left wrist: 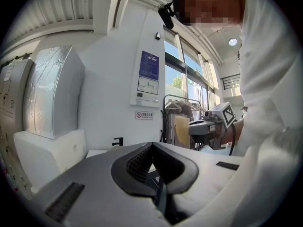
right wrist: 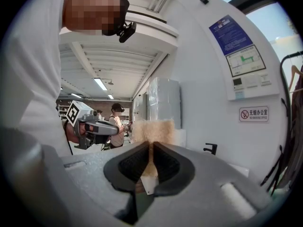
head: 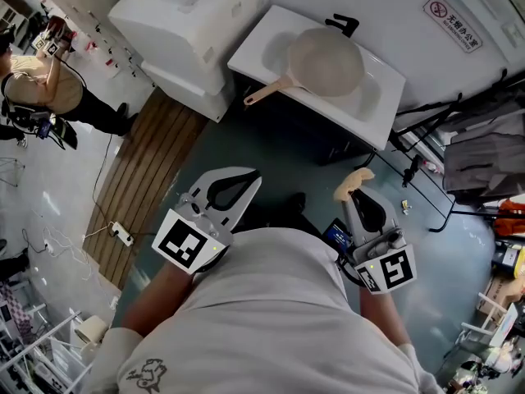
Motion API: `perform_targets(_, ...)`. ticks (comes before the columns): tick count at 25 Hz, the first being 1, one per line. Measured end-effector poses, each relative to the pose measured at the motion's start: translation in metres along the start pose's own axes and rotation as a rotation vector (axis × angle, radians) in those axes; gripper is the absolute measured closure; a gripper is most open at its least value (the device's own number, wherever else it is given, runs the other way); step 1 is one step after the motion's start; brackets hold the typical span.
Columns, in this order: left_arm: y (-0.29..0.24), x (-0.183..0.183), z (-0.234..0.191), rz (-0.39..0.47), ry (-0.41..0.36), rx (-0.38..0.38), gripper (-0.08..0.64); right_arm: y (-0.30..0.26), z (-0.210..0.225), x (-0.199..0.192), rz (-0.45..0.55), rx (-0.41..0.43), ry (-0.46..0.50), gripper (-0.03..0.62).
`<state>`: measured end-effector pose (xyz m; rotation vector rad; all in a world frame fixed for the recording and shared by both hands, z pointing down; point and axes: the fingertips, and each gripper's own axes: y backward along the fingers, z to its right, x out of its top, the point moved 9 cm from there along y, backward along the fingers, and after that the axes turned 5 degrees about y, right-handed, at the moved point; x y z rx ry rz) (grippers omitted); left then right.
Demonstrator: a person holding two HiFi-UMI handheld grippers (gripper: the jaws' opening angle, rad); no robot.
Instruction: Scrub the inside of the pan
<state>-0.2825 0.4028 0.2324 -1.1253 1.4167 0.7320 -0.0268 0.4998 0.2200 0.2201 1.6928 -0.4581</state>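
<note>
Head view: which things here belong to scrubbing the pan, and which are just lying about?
For the job:
- pan
- sink holding it
- sponge, clamped in the right hand-held gripper
- left hand-held gripper, shut and empty

Lying about:
- power strip on the floor
- clothes rack
- white appliance beside the sink

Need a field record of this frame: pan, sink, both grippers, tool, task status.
pan: pale, lying in the sink, handle reaching past its left front edge
sink: white, with a black tap at the back
left gripper: shut, empty
right gripper: shut on a tan sponge
position: both grippers held close to the person, apart from the pan
status: scrubbing not yet begun
</note>
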Motion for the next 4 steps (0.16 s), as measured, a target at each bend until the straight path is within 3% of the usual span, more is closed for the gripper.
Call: perform_targets(4, -0.0036, -0.0018, 0.0018, -0.003, 0.008, 0.004, 0.561, 0.0, 0.0045, -0.0014, 0.002, 0.005, 0.0, 0.562)
